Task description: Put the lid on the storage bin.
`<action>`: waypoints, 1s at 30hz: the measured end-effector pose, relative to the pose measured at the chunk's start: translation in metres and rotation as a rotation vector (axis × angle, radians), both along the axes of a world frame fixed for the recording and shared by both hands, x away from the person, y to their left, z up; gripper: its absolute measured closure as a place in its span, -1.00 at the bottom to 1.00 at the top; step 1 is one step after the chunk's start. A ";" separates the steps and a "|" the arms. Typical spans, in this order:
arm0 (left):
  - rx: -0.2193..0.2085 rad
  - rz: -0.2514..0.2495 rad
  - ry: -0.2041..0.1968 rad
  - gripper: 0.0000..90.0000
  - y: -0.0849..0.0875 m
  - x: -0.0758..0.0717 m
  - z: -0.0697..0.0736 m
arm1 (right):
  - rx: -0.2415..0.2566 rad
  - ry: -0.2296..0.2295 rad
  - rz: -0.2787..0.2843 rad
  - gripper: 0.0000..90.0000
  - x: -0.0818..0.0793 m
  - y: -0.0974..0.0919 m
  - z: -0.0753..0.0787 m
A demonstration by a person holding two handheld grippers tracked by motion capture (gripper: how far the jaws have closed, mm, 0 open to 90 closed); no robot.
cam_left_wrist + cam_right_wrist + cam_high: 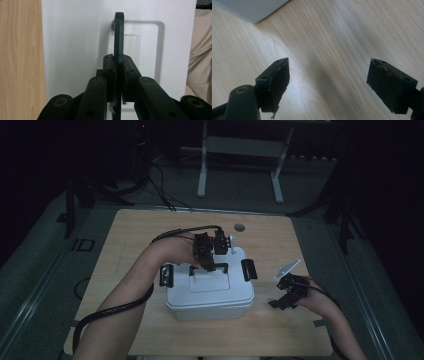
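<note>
A white lidded storage box (210,292) stands in the middle of the wooden table, with a black latch (166,275) on its left end and another (248,269) on its right. Its black carry handle (118,35) stands upright on the lid (75,45). My left gripper (210,262) reaches over the box from behind and is shut on that handle; in the left gripper view the jaws pinch it from both sides (119,65). My right gripper (280,303) hovers low over the table to the right of the box, jaws wide apart (328,82) with only bare wood between them.
The table (280,235) has free wood around the box; a round grommet hole (239,227) lies at the back. A corner of the box (252,10) shows in the right gripper view. Cables and a white desk frame (240,150) stand on the floor beyond.
</note>
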State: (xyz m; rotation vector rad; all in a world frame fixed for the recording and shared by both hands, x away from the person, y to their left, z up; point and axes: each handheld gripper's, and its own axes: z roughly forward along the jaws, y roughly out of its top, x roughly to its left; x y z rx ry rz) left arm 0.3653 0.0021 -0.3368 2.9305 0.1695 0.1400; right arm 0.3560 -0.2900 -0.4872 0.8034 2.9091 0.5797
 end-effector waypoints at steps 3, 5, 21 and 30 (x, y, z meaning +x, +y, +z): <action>0.006 -0.009 0.001 0.86 -0.007 0.000 0.000 | 0.001 0.003 -0.005 -0.60 0.000 0.000 0.000; 0.005 -0.008 0.006 0.86 -0.011 0.000 -0.001 | 0.001 0.002 -0.004 -0.60 0.000 0.000 0.000; 0.021 -0.013 0.008 0.86 -0.014 0.003 -0.012 | 0.004 0.005 0.000 -0.60 0.000 0.000 -0.004; 0.019 -0.009 0.010 0.86 -0.011 0.003 -0.012 | 0.007 0.006 0.002 -0.60 0.000 0.002 -0.005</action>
